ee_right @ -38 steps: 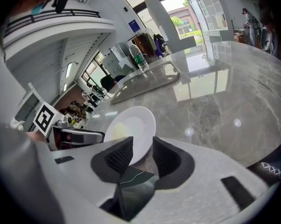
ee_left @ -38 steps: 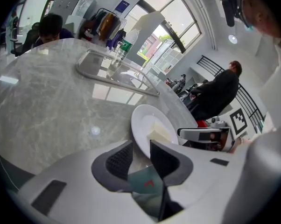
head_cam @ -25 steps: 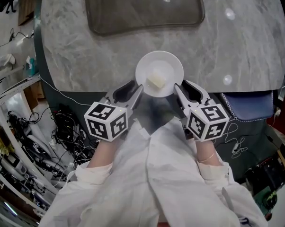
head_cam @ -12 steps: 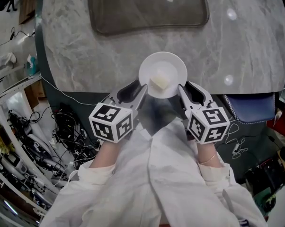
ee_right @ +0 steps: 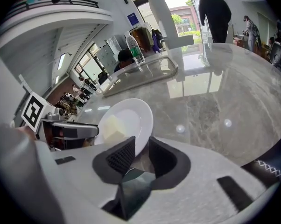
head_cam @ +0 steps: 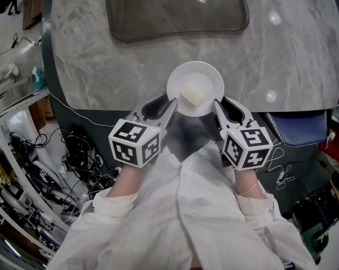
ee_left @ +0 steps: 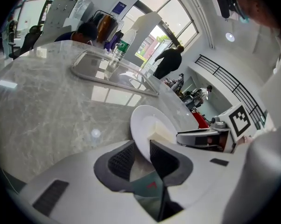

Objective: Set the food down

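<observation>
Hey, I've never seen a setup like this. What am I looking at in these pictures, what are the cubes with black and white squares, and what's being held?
No robot here: a person in white sleeves holds a tool in each hand. The left hand-held gripper and right hand-held gripper are two-jaw clamps; the patterned cubes are part of them. The top-down picture comes from a camera on the person's head. The other two come from a camera riding on each hand-held gripper, looking along its jaws. On the marble table lies a tray at the far side. Both hand-held grippers pinch the rim of a white plate from opposite sides, at the table's near edge; their jaws have just been closing on it. A pale block of food sits on the plate.
</observation>
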The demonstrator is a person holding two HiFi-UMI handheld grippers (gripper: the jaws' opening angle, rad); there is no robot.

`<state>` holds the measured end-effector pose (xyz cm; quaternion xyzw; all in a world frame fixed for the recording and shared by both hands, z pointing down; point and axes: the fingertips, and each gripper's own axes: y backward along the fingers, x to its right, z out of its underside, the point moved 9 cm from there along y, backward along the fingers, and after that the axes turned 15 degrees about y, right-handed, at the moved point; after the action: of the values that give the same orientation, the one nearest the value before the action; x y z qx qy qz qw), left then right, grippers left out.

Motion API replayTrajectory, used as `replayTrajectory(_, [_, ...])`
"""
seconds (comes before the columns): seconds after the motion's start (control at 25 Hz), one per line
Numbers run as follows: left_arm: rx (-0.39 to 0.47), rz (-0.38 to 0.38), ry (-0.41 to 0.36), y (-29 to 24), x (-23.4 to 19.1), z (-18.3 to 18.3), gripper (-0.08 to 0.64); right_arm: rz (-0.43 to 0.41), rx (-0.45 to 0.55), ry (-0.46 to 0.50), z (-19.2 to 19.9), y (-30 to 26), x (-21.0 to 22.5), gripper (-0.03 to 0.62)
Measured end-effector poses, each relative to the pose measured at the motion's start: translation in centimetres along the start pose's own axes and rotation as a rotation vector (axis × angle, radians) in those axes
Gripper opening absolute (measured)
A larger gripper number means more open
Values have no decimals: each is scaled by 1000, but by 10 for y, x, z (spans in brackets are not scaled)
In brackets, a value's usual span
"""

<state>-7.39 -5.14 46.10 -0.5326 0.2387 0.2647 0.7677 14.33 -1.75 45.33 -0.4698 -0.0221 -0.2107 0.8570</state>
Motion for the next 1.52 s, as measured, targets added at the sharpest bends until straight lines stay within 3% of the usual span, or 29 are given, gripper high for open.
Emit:
replayTrajectory(0.28, [-13, -12, -30, 2, -1, -3, 94, 19, -14, -1, -4, 0, -4, 75])
replayTrajectory(0.68, [49, -10, -35, 19, -3, -18, 94, 12, 16, 20, -26, -1, -14, 74])
replayTrajectory(1.52, [138, 14, -112, 51, -12, -82, 94, 57, 119, 91, -103, -8, -35, 74])
